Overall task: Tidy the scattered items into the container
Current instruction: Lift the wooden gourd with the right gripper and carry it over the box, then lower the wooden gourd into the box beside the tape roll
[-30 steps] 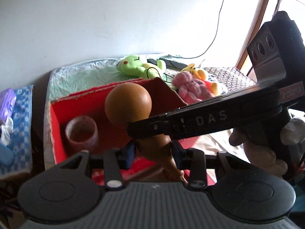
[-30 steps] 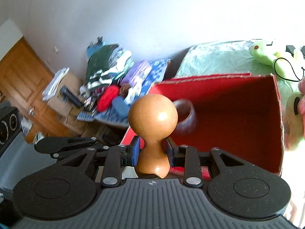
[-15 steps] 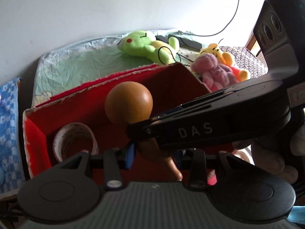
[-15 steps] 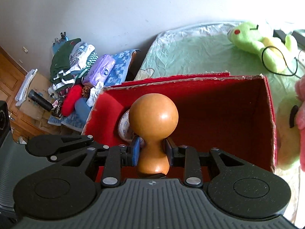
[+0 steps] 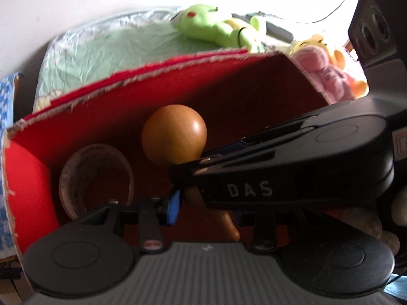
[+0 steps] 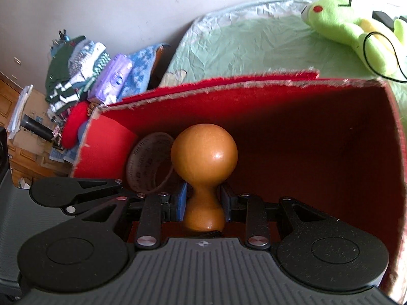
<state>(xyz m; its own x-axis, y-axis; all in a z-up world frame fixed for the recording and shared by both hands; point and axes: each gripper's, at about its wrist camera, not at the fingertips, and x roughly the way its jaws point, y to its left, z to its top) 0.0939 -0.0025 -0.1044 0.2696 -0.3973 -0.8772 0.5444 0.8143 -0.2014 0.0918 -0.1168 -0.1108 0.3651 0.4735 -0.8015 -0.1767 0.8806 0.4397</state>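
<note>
A wooden pestle-shaped piece with a round ball head (image 6: pixel 204 152) is held over the inside of the red box (image 6: pixel 229 86). My right gripper (image 6: pixel 203 200) is shut on its narrow neck, blue pads on both sides. My left gripper (image 5: pixel 206 206) is shut on the handle lower down (image 5: pixel 221 218); its right finger is hidden behind the right gripper's black body (image 5: pixel 292 165). The ball head (image 5: pixel 174 137) stands in front of the red box's (image 5: pixel 178 63) dark back wall. A roll of tape (image 5: pixel 96 178) (image 6: pixel 150 162) lies in the box's left corner, just left of the ball.
The box sits on a green sheet (image 6: pixel 254 45). A green plush (image 6: pixel 343 23) (image 5: pixel 216 28) and a pink and yellow plush (image 5: pixel 328 73) lie behind and right of the box. Folded clothes (image 6: pixel 76 71) and a purple pack (image 6: pixel 112 78) are piled at left. A hand (image 5: pixel 368 223) grips the right tool.
Both grippers have come down and forward with the wooden piece, from above the box rim to inside its opening. The tape roll and box walls now look closer. Both grips are unchanged.
</note>
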